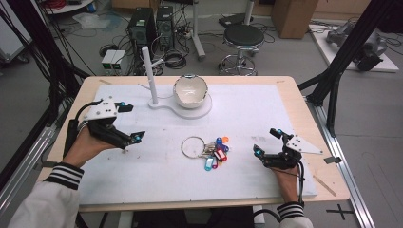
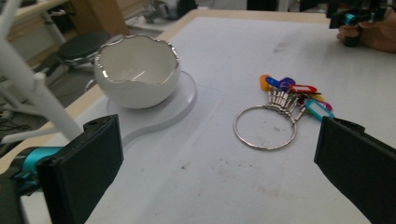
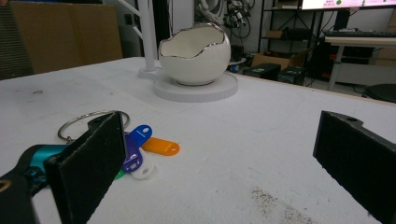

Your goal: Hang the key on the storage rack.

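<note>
A metal key ring (image 1: 192, 146) with several coloured tags (image 1: 216, 154) lies flat on the white mat (image 1: 247, 109) near the table's middle. Behind it a white eggshell-shaped bowl (image 1: 191, 91) stands on a round white base (image 1: 202, 111) beside an upright white post (image 1: 149, 76). My left gripper (image 1: 131, 122) rests open at the left, aimed at the key ring (image 2: 265, 127) and bowl (image 2: 137, 70), with nothing between its jaws. Right of the tags (image 3: 149, 144), my right gripper (image 1: 267, 142) is open and empty, facing the bowl (image 3: 195, 56).
The mat covers a wooden table (image 1: 304, 102) with bare edges. On the floor beyond stand a black stool (image 1: 243, 35), computer towers (image 1: 142, 23), cables and a cardboard box (image 1: 294, 16). Black frame struts (image 1: 342, 57) rise at the table's right.
</note>
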A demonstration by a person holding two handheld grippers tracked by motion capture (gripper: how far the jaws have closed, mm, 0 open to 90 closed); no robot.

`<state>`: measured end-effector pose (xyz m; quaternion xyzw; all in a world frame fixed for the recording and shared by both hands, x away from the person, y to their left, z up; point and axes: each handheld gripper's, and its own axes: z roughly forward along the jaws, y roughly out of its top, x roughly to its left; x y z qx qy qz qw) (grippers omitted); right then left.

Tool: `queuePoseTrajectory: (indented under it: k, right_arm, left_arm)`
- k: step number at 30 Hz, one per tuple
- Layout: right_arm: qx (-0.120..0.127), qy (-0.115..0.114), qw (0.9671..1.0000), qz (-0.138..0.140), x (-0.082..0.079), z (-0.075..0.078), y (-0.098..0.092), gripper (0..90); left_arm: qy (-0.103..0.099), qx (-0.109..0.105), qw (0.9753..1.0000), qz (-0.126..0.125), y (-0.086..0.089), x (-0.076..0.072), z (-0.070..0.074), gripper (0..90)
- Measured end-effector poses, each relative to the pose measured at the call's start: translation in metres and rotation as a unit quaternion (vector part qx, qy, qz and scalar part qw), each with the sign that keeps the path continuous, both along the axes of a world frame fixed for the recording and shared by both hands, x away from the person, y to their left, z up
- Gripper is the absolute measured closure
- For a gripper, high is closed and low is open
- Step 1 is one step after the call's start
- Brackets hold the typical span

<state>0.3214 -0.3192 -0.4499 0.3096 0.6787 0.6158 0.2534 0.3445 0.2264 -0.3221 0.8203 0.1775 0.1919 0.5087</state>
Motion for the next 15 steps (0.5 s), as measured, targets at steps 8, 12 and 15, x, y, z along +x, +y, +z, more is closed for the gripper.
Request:
queuePoseTrajectory:
  k: [8,12,15]
  right_arm:
    - [0.0,-0.003,1.0,0.0,0.001,0.0,0.0,2.3]
    - [0.0,-0.001,1.0,0.0,0.0,0.0,0.0,2.3]
    - [-0.001,-0.003,1.0,0.0,0.001,0.0,0.0,2.3]
  left_arm:
    - [0.008,0.053,0.998,-0.033,-0.033,0.014,0.02,1.7]
    - [0.013,0.077,0.9956,-0.051,-0.049,0.02,0.025,1.7]
    - [0.02,0.099,0.993,-0.06,-0.061,0.024,0.024,1.7]
